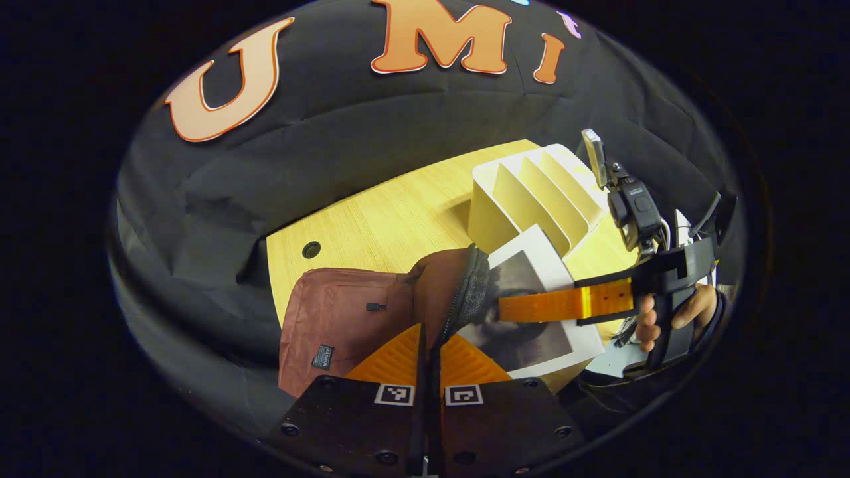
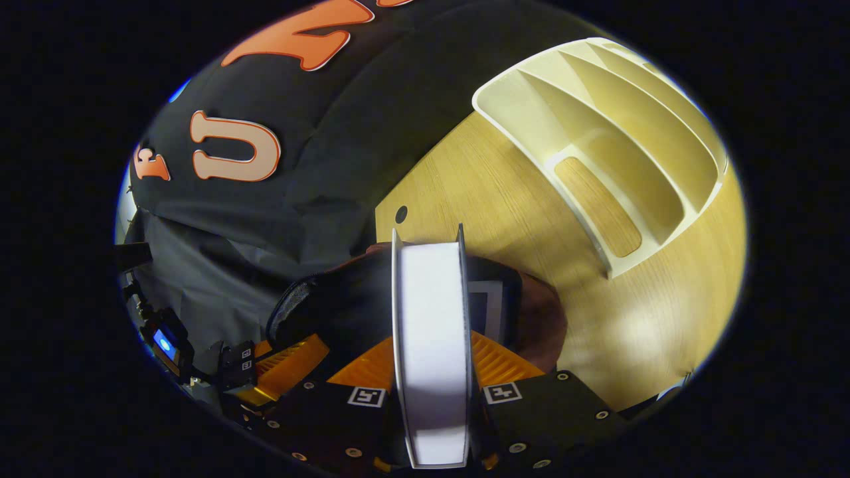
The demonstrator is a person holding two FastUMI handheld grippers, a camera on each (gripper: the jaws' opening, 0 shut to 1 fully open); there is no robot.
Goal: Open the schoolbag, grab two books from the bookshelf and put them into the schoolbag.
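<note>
The bag point(image 1: 345, 318), a soft brown schoolbag, lies flat on the wooden table point(image 1: 372, 219) with its zipped mouth turned toward the shelf point(image 1: 531, 192). The shelf, a pale slotted rack, stands just beyond the bag and its slots look bare.

The left gripper point(image 1: 428, 345) is clenched on the bag's zipper edge point(image 1: 465, 292), both fingers pinching the rim and holding the mouth up and apart. The right gripper point(image 2: 431, 372) is grasping a book point(image 2: 431, 332); in the right gripper view the book sits on edge between its fingers with the page block facing the camera. In the left gripper view that gripper, in a hand point(image 1: 671, 318), comes in from the shelf side, and the book's grey-and-white cover point(image 1: 531, 299) is tilted with its leading corner already at the bag's mouth. A lighter flat shape inside the dark opening, seen in the right gripper view, may be another book, though that is not certain.

The book looks stiff and moderately heavy, with a smooth cover that could slide in a light pinch, so a firm hold near the spine end suits it. The bag is limp cloth: its mouth will likely sag shut unless the rim is held taut near the zipper, which seems the best place to hold it.
</note>
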